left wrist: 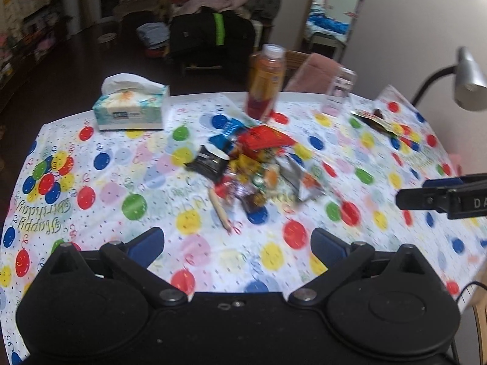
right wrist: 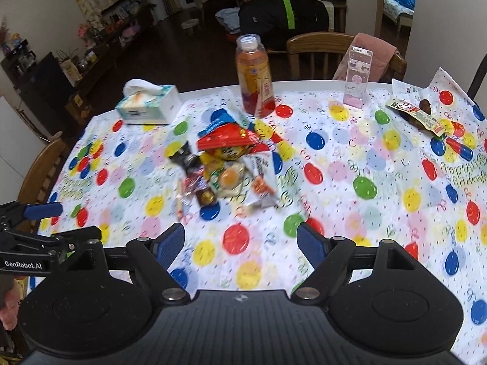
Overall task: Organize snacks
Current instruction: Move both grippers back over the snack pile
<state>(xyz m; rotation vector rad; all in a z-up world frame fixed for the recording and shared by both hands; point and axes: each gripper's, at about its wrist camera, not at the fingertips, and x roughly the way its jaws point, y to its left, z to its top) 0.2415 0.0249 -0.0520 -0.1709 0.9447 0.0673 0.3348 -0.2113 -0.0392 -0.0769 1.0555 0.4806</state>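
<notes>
Both grippers are hovering above the near edge of the bench [right wrist: 350,164], which is wearing a cloth with coloured balloons. The left gripper [left wrist: 237,240] is holding its jaws wide apart with nothing between them, and the right gripper [right wrist: 240,240] is doing the same. Neither one is touching any snack.

The snack pile [right wrist: 231,167] is lying in a loose heap near the middle of the bench, in front of the orange drink bottle [right wrist: 254,76]. A red packet [right wrist: 228,138] is sitting on top at the far side, a black packet [left wrist: 210,161] is resting at the left edge, and a white and orange pouch [right wrist: 261,179] is leaning at the right. A thin stick snack [left wrist: 220,210] is pointing out toward the grippers. One more wrapped snack [right wrist: 417,115] is lying well apart, near the right far corner. A tissue box [right wrist: 149,103] is standing to the left.

I judge that the sorting is not yet begun. For a good first grasp, it seems wise to be choosing a packet at the outside of the heap, such as the pouch or the stick, and pinching it by a free edge, so the others are not dragged. The wrappers are probably slippery, so a slow closing is safer.
</notes>
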